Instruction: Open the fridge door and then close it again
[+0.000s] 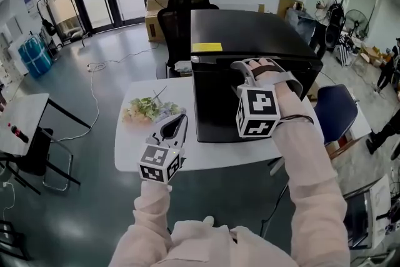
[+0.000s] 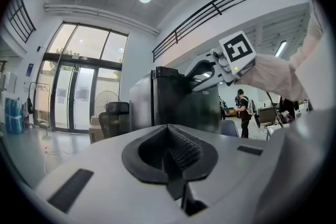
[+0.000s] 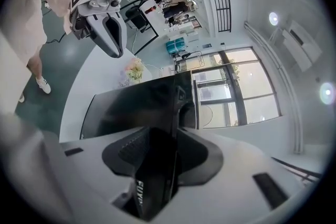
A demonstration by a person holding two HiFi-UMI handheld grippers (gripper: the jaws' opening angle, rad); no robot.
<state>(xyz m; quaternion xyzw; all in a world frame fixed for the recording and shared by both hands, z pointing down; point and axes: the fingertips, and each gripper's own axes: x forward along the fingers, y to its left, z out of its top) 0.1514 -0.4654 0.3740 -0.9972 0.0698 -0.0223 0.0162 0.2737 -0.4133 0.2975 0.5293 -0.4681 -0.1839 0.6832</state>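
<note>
Gripping the top edge of the door (image 1: 215,103), the right claw (image 1: 245,64) is clamping it between both pads; the black fridge (image 1: 250,28) is standing along the counter's (image 1: 140,156) right edge. The left claw (image 1: 175,125) is hovering closed and empty near the front edge, beside the flowers (image 1: 147,109).

Your right gripper (image 1: 242,65), at centre right of the frame, has its jaws clamped on the top edge of the fridge door (image 1: 215,103), with your right arm (image 1: 309,178) stretched forward. Your left gripper (image 1: 177,124), at lower centre, points level, its jaws pressed together and empty.
</note>
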